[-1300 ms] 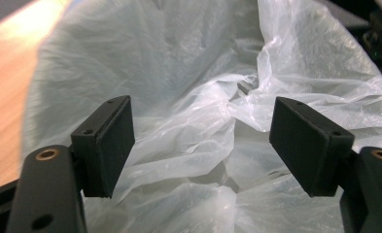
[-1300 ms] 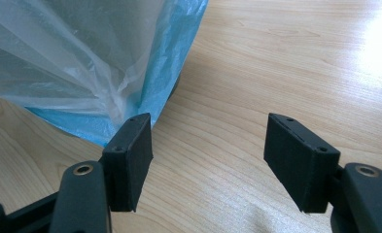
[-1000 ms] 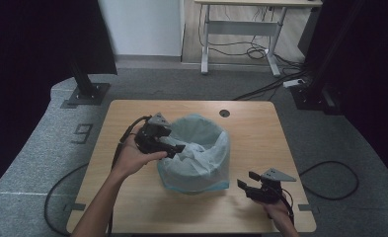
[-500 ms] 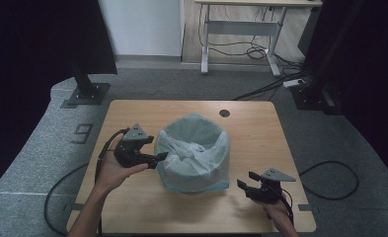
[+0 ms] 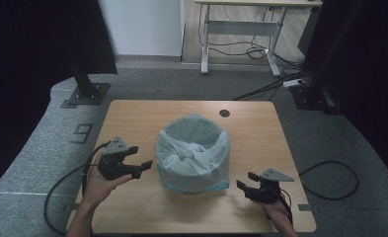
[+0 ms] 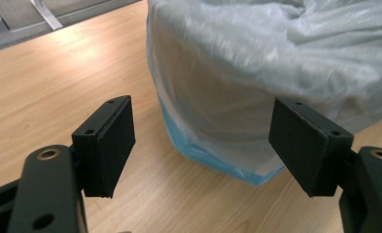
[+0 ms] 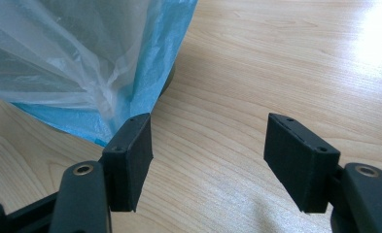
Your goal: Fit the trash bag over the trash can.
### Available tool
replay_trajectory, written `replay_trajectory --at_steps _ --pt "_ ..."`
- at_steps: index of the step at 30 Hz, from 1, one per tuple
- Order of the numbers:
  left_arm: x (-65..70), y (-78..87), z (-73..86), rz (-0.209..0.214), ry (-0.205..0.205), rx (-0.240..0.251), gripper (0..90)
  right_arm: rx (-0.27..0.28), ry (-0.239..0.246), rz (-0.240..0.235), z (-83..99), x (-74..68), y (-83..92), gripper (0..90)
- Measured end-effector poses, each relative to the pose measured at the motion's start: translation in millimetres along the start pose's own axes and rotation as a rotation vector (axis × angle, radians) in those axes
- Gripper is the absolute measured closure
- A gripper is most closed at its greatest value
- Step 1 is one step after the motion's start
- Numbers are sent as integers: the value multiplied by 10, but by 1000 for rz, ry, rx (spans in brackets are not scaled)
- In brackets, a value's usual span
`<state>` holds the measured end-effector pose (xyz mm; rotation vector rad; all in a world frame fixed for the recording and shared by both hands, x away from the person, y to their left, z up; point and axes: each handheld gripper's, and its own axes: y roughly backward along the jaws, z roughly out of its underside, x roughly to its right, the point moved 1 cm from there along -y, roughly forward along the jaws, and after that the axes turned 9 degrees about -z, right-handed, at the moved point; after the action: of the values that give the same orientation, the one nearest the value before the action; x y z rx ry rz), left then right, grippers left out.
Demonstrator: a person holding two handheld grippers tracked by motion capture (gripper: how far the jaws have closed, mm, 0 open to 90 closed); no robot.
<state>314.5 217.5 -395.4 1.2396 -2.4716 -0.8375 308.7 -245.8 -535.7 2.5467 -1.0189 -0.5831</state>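
Note:
A round bin lined with a pale blue plastic bag (image 5: 192, 153) stands in the middle of the wooden table (image 5: 132, 116). The bag's skirt hangs down over the bin's side (image 6: 217, 97) and shows at the upper left of the right gripper view (image 7: 81, 63). My left gripper (image 5: 141, 168) sits to the left of the bin, a short way off it, jaws open and empty (image 6: 203, 141). At the front right, my right gripper (image 5: 246, 181) rests low near the table's edge, open with nothing between its jaws (image 7: 208, 155).
A round cable hole (image 5: 224, 113) is in the table's far side. Black cables (image 5: 58, 197) trail off the front left. A white desk frame (image 5: 241, 29) and dark stands are on the carpet beyond. Bare wood surrounds the bin.
My left gripper has drawn back from the bin's rim, moving left and down toward the front left of the table. The right gripper has stayed put.

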Motion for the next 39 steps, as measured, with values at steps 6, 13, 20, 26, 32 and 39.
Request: replay_trajectory --at_steps 6,13,20,26,32,39 --pt "-34 -77 198 0 32 -10 253 -4 -2 2 6 0 -15 337" --pt "-75 -219 426 -3 67 -46 254 -12 1 3 18 5 -34 337" --pt "-108 -302 538 -12 86 -60 255 -16 -2 6 22 10 -43 337" --pt "-128 -328 583 -24 90 -64 257 -23 1 7 28 6 -57 337" --pt "-149 -355 625 -31 100 -70 257 -26 1 8 31 5 -65 337" --pt "-157 -381 655 -35 101 -76 256 -25 -1 9 30 10 -58 337"
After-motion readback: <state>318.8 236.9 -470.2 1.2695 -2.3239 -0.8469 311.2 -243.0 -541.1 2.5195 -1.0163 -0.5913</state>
